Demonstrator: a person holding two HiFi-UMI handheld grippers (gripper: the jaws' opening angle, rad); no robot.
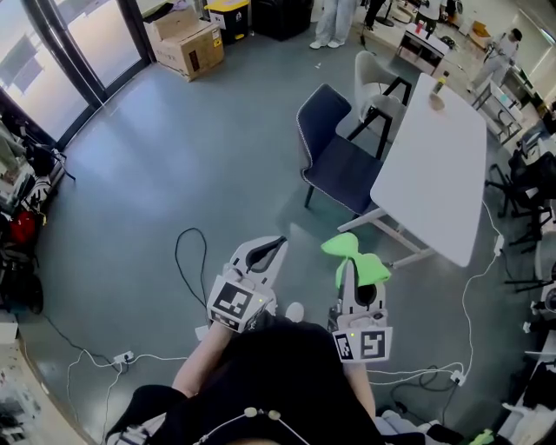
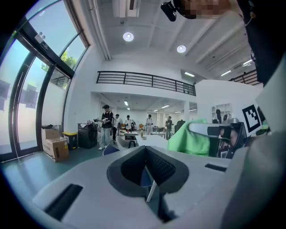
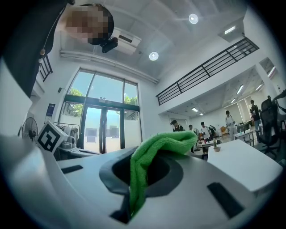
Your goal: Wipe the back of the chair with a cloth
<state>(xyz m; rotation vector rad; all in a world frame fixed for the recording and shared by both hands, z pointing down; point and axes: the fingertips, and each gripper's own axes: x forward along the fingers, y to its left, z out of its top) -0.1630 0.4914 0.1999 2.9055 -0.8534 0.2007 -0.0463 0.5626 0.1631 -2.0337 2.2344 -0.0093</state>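
A dark blue chair (image 1: 334, 149) stands pushed towards the white table (image 1: 434, 165), its back turned to the open floor on my side. It shows small in the left gripper view (image 2: 111, 150). My right gripper (image 1: 352, 271) is shut on a green cloth (image 1: 354, 255), held low in front of me and well short of the chair. The cloth (image 3: 154, 154) hangs folded out of the right gripper (image 3: 134, 190). My left gripper (image 1: 274, 245) is beside it with its jaws shut and nothing in them (image 2: 147, 172). The cloth (image 2: 190, 139) also shows at that view's right.
A pale chair (image 1: 379, 83) stands behind the blue one. Cardboard boxes (image 1: 187, 39) and a yellow bin (image 1: 230, 12) sit at the far wall by glass doors (image 1: 78, 43). A black cable (image 1: 184, 256) and power strip (image 1: 122, 356) lie on the floor. People (image 1: 334, 22) stand far off.
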